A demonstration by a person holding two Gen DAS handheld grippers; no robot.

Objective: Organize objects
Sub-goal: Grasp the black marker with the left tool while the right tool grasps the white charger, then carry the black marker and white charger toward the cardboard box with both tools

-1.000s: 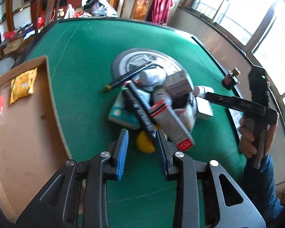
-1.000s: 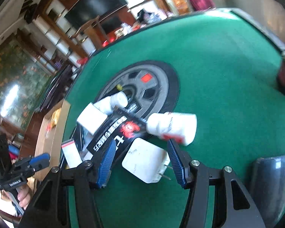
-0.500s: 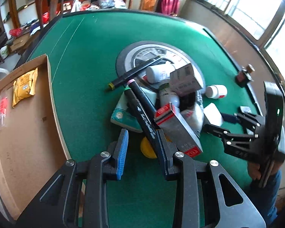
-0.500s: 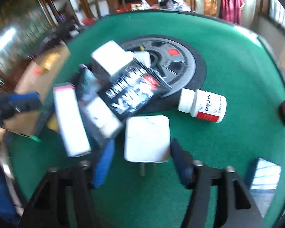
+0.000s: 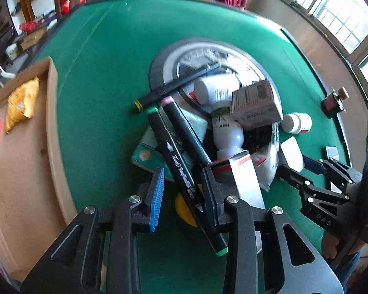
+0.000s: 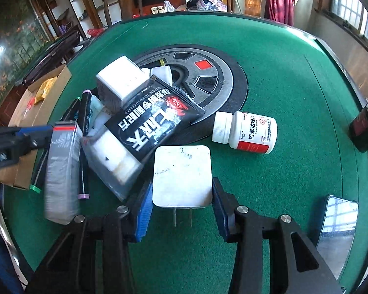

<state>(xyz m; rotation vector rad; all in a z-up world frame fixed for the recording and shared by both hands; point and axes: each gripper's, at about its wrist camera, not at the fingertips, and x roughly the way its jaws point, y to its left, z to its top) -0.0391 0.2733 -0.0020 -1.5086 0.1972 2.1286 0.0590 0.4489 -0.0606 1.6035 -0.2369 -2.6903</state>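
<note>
Charger: flat on the green table, its two prongs toward the right gripper.
Look: white, square, scuffed top.
Right jaws: spread, one pad at each side of the charger — not visibly pressing.
Marker: black, green-capped, long axis running from the pile toward the camera.
Left gripper: parted jaws straddle the marker — it lies close against the right pad.
</note>
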